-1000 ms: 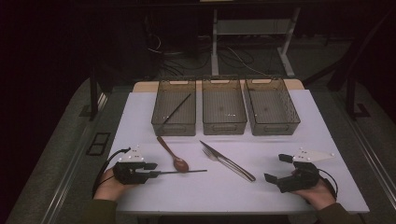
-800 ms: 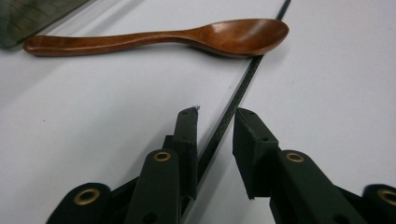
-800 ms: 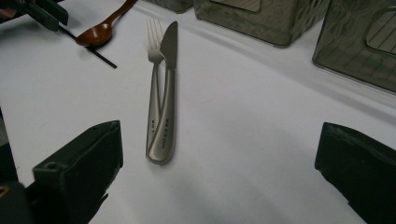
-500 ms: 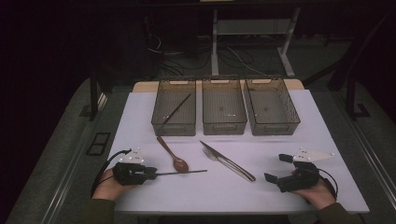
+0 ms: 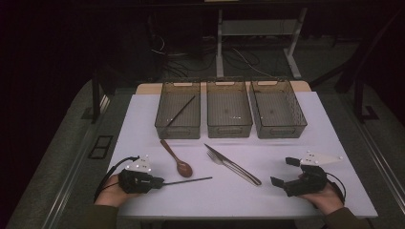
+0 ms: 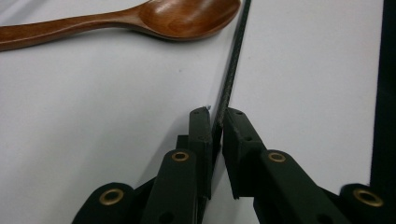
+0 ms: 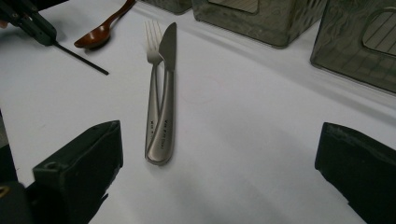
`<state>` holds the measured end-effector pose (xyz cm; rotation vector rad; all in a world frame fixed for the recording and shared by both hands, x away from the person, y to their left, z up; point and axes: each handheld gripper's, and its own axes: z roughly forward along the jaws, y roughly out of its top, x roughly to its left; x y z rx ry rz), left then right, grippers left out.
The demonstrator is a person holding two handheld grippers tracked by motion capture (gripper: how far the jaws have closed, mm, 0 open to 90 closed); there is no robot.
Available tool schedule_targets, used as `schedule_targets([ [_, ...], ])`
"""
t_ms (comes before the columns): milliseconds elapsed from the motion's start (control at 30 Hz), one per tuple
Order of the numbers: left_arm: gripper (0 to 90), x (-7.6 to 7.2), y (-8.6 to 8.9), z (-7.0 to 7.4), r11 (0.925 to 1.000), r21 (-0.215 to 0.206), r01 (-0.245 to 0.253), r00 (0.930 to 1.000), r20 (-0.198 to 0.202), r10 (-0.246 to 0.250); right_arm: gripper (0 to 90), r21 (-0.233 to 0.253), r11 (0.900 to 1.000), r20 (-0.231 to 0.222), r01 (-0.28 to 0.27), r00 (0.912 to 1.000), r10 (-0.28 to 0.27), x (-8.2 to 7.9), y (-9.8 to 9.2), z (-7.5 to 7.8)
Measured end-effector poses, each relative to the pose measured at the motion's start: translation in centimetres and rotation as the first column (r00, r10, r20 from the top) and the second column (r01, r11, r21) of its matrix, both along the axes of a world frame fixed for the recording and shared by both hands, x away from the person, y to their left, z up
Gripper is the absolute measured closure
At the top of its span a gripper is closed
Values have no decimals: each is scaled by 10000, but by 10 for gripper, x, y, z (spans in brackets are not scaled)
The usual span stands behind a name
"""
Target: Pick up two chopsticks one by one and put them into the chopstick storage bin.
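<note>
From the high view, the left claw (image 5: 160, 182) lies low at the white surface (image 5: 305, 143), pinching one end of a thin black chopstick (image 5: 188, 180) that stretches flat rightward, just below the wooden spoon (image 5: 176, 158). The right claw (image 5: 285, 172) rests near the surface's right edge, spread wide.

In the left gripper view, matte black jaws clamp the slender, textured chopstick (image 6: 232, 70); the glossy brown spoon (image 6: 140, 21) lies beside it.

In the right gripper view, the parted jaws frame a smooth steel knife (image 7: 167, 93) lying against a fork (image 7: 152, 84).
</note>
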<state>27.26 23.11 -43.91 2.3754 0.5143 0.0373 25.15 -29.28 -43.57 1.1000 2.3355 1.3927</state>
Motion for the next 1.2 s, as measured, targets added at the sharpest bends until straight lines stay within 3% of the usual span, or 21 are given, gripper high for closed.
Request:
schedule_targets([
  [200,820,-5,3,-2,9998,-173,117,9999,79,-116,12,-18,10000,-17,-17,10000,17,0,0,0],
  [400,841,-8,1,-1,9991,47,416,9984,376,-417,12,-29,10000,0,-1,10000,1,0,0,0],
  [867,856,-14,-5,3,9963,383,767,9961,418,-782,12,-32,10000,13,-13,10000,13,0,0,0],
  [1200,856,-15,-6,10,9974,10,723,9964,441,-722,12,-53,10000,122,-76,9999,76,0,1,0],
])
